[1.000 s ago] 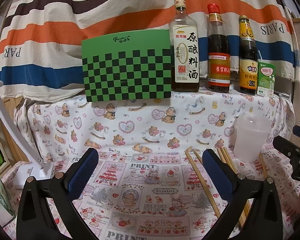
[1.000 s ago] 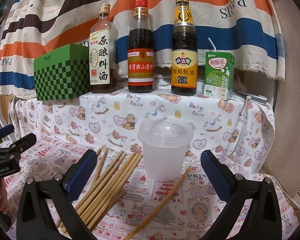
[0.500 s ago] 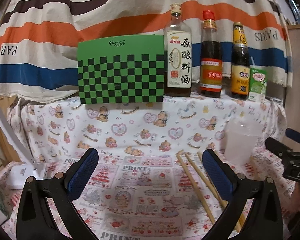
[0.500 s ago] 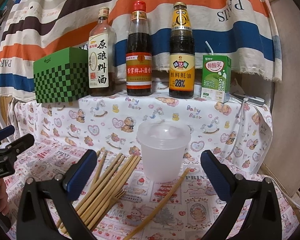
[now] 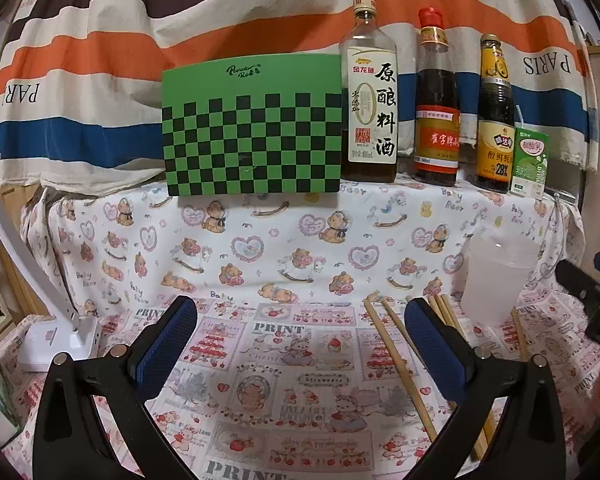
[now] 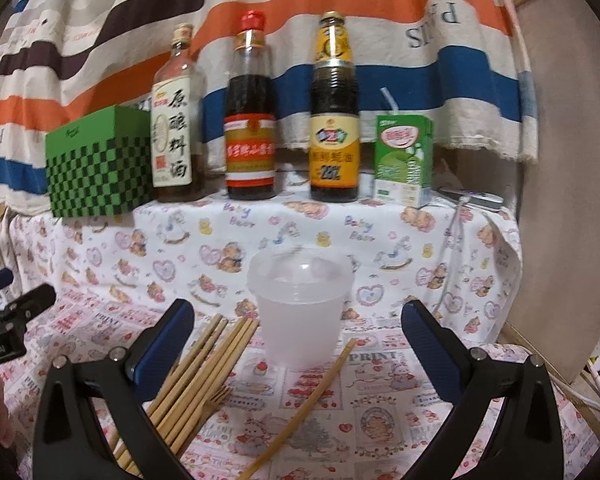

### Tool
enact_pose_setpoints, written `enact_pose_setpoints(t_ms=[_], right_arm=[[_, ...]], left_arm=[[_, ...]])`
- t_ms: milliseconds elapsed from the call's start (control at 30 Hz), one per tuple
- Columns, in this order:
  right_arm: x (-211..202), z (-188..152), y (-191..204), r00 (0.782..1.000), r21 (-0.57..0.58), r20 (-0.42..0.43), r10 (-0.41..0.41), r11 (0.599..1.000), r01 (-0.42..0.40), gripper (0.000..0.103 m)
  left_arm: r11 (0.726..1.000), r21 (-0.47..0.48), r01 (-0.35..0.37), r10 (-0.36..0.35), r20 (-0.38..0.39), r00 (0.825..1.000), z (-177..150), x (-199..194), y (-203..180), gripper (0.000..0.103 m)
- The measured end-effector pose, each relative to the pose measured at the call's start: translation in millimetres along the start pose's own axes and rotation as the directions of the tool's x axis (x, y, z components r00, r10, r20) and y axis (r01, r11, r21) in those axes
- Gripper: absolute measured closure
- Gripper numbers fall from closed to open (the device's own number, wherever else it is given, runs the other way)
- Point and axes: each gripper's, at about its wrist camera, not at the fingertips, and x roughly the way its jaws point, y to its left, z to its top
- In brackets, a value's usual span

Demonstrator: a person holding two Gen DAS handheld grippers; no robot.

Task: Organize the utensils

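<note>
— On the desk, where are the chopsticks?
— Bundled left of the plastic cup; one chopstick lies apart on its right.
— And the fingers?
— Left gripper and right gripper both gape wide, holding nothing.

Dim warm light, fisheye-warped edges, slight blur.

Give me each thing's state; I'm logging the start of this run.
Left gripper: jaws open, empty.
Right gripper: jaws open, empty.
Cup: upright, empty.
Chopsticks: lying loose on the cloth, one apart.
Bottles: upright, capped.
Carton: upright, straw in.
</note>
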Motion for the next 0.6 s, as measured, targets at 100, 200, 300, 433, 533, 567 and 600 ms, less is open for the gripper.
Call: enact_pose_setpoints(t_ms=[100, 200, 300, 433, 533, 567, 600], right_arm=[[-2, 3, -7, 0.999, 0.052, -0.010, 0.044, 0.998, -0.043, 0.000], [-2, 7, -12, 0.998, 0.063, -0.029, 0.056, 0.997, -0.055, 0.000], [-3, 10, -16, 1.000, 0.053, -0.018, 0.023, 0.998, -0.022, 0.000], [-1, 14, -31, 0.999, 0.105, -0.036, 0.013, 0.994, -0.009, 0.000], [6, 16, -45, 0.996, 0.166, -0.083, 0.024, 0.986, -0.010, 0.000], [9, 15, -48, 0.994, 0.179, -0.102, 0.031, 0.984, -0.012, 0.002], [14, 15, -52, 0.991, 0.194, -0.125, 0.043, 0.981, -0.018, 0.003]], left_arm=[[1.000, -0.006, -0.018, 0.018, -0.001, 1.000, 0, 0, 1, 0.000], [1.000, -0.011, -0.015, 0.015, 0.007, 1.000, -1, -2, 3, 0.000], [1.000, -0.003, -0.017, 0.017, 0.005, 1.000, 0, -2, 1, 0.000], [1.000, 0.008, -0.020, 0.020, 0.007, 1.000, 0, -2, 1, 0.000], [0.997, 0.023, -0.078, 0.078, 0.018, 0.997, 0, -4, 2, 0.000], [0.998, 0.013, -0.068, 0.067, 0.014, 0.998, 0, -3, 4, 0.000], [0.998, 0.003, -0.060, 0.060, 0.007, 0.998, 0, -2, 7, 0.000]])
